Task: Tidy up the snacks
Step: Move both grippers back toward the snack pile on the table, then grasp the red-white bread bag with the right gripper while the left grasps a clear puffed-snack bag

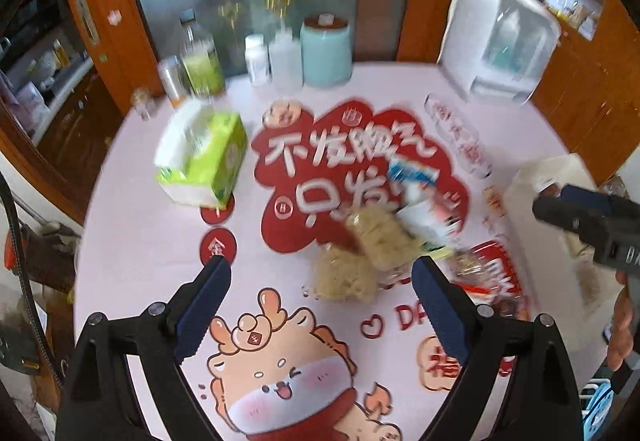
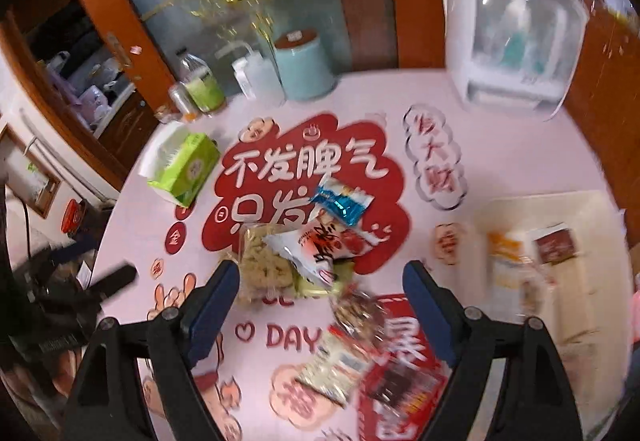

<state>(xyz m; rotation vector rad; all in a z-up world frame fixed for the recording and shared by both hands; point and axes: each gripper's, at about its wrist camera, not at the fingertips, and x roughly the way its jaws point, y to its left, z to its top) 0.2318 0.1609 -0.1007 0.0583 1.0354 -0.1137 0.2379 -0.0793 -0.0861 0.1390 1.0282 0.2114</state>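
Both grippers are wide open with nothing in them, left gripper [image 1: 320, 277] and right gripper [image 2: 320, 281] hanging over the snack pile [image 2: 312, 249] mid-table. I count roughly six packets loose there, though blur makes that shaky: one blue packet [image 2: 342, 201], one white-and-red packet [image 2: 320, 245], two crumbly clear bags [image 1: 360, 253]. Two more sit in the cream tray [image 2: 580, 281] on the right. One green tissue pack [image 2: 182, 165] sits well apart.

Right tool [image 2: 320, 281] open above snack packets [image 2: 316, 241]; tray [image 2: 580, 281] right.
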